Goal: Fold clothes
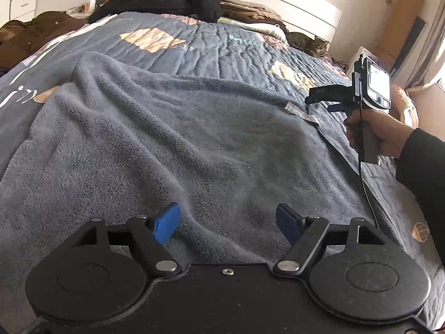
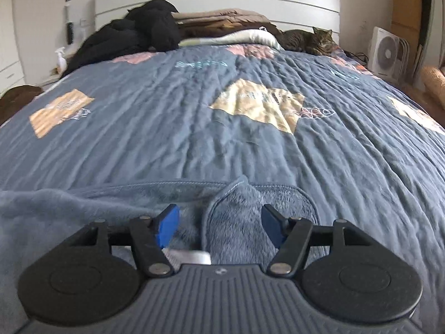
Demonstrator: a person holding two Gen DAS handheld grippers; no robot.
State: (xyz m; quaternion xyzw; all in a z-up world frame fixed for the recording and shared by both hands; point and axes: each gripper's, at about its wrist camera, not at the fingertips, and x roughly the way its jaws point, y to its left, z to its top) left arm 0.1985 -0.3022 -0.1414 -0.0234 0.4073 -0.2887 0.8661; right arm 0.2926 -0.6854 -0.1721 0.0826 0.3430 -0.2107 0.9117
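Note:
A grey-blue fleece cloth (image 1: 172, 139) lies spread and rumpled over the bed, with a white care label (image 1: 301, 112) near its far right edge. My left gripper (image 1: 228, 224) hovers open just above the cloth's near part, nothing between its blue pads. In the left wrist view my right gripper (image 1: 319, 103) is held by a hand in a dark sleeve at the cloth's right corner. In the right wrist view my right gripper (image 2: 219, 224) stands open over a folded-up corner of the cloth (image 2: 236, 208), with the corner between its fingers but not pinched.
A blue quilted bedspread (image 2: 194, 117) with tan patches covers the bed. At the headboard lie a black garment heap (image 2: 144, 30), folded brown and white items and a tabby cat (image 2: 308, 41). A white fan (image 2: 386, 53) stands right of the bed. Brown clothing (image 1: 30, 30) lies at the left.

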